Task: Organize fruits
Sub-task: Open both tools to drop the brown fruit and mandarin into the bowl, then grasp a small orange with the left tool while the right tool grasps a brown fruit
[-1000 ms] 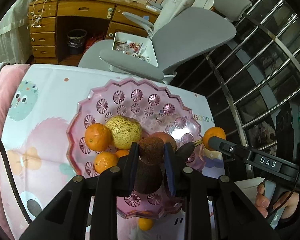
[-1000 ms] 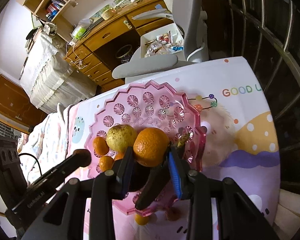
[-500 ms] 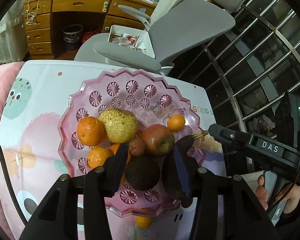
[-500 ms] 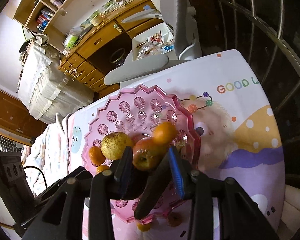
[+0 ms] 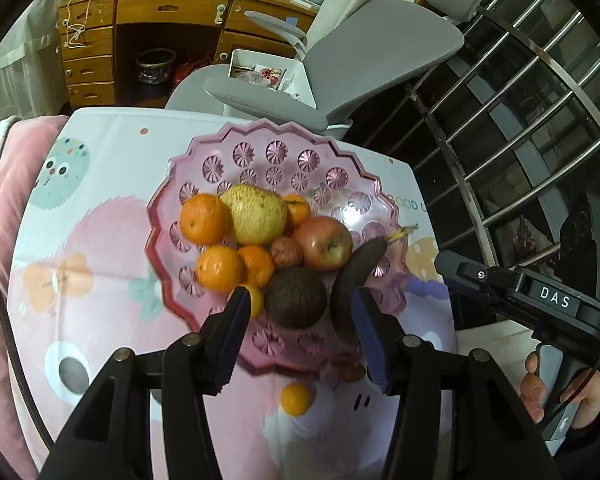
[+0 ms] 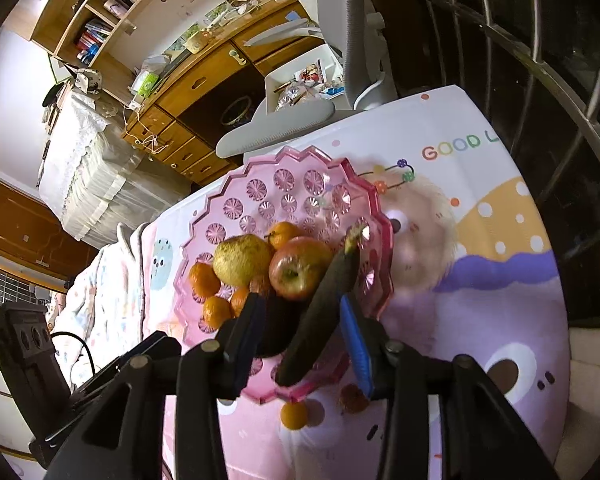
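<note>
A pink scalloped plate (image 5: 340,168) (image 6: 268,184) on the table holds several oranges (image 5: 203,219), a yellow pear (image 5: 256,216) (image 6: 240,258), a red apple (image 5: 325,238) (image 6: 298,266), a dark avocado (image 5: 296,298) and a blackened banana (image 5: 354,276) (image 6: 324,304). My left gripper (image 5: 300,336) is open and empty above the plate's near side, the avocado between its fingers' line of sight. My right gripper (image 6: 304,344) is open and empty over the banana; it also shows in the left wrist view (image 5: 512,288). One small orange (image 5: 296,399) (image 6: 294,415) lies on the tablecloth in front of the plate.
The table has a cartoon cloth (image 5: 80,240). A grey office chair (image 5: 360,52) and a wooden desk (image 5: 148,28) stand behind it. A metal railing (image 5: 540,112) runs along the right. A pink blanket (image 5: 4,184) lies at the left edge.
Both grippers opened and drew back: the left let go of the brown fruit, the right let go of the orange, which now lies in the plate behind the pear.
</note>
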`<state>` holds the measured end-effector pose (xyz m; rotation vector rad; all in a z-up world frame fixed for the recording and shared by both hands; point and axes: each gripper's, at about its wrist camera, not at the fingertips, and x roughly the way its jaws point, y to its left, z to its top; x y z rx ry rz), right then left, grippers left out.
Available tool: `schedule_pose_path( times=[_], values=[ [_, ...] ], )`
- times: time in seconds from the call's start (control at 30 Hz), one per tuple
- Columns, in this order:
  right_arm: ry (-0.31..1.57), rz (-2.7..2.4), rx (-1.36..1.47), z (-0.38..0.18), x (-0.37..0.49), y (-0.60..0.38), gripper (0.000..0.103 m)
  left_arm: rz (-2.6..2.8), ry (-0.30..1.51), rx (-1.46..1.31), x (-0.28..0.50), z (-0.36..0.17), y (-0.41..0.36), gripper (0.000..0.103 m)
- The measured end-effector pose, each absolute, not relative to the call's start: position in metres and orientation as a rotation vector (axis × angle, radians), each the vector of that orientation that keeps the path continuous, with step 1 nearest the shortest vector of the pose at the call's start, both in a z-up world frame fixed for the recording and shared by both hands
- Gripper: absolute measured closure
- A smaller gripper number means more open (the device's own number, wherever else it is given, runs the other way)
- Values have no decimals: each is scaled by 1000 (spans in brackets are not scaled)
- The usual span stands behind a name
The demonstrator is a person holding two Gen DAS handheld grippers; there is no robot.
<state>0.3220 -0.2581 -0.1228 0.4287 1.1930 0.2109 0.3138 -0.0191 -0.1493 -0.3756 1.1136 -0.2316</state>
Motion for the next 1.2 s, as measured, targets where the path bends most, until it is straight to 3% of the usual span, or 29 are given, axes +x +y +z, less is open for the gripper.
schedule_pose_path(
  times=[0.57,1.2],
  values=[
    [1235,245,322,-138,269,-258,59,-172,1188,-379,258,-164,-27,47],
    [1164,464,-41,-180,248,-248,59,-107,1372,-389,251,-231,-64,47]
  ],
)
